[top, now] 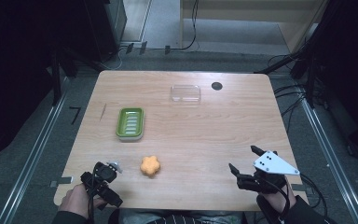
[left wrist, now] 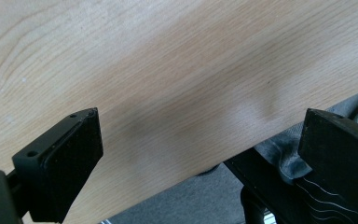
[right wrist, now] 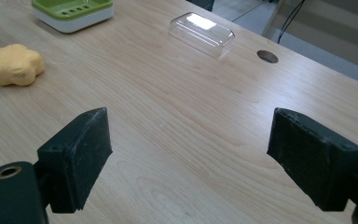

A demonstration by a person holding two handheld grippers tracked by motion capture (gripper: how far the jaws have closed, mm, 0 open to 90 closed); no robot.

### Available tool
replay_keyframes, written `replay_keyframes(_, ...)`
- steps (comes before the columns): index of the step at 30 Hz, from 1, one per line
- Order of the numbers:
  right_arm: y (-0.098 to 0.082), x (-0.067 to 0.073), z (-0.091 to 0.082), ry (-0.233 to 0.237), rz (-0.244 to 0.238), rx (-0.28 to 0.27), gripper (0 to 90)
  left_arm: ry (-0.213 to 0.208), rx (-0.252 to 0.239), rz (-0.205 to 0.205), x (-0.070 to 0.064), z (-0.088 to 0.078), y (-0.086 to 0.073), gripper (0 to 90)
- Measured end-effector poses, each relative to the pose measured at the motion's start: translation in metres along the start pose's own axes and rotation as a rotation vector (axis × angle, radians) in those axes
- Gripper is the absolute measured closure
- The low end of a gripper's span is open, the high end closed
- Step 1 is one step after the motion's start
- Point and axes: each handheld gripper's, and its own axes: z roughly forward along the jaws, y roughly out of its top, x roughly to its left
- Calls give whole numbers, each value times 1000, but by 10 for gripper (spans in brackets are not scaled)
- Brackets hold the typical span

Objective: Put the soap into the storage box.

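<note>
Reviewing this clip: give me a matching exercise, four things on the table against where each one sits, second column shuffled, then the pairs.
Things
1. orange flower-shaped piece
2. green soap dish
3. clear plastic lid
4. dark round hole

Places (high view)
A. far part of the table, just left of the hole
B. near edge, right of the left hand-held gripper
C. left of centre, just beyond the orange piece
D. far right part of the tabletop, beside the lid

Pairs: 1-B, 2-C, 3-A, 4-D

Green soap dish (right wrist: 72, 11) cropped by the right gripper view's top edge.
</note>
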Motion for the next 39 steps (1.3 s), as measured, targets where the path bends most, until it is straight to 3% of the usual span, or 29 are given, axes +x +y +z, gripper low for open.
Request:
replay_keyframes(15, 2, 2, 2, 6, -8, 2, 136, -21, -17, 15, -2, -5, 4, 0)
replay_keyframes(23, 1, 1, 2, 4, 1, 6, 136, -24, -30, 49, -9, -8, 20, 0)
replay_keyframes(39, 2, 1, 3, 11, -5, 7, 136, -39, -38, 77, -18, -8, 36, 0)
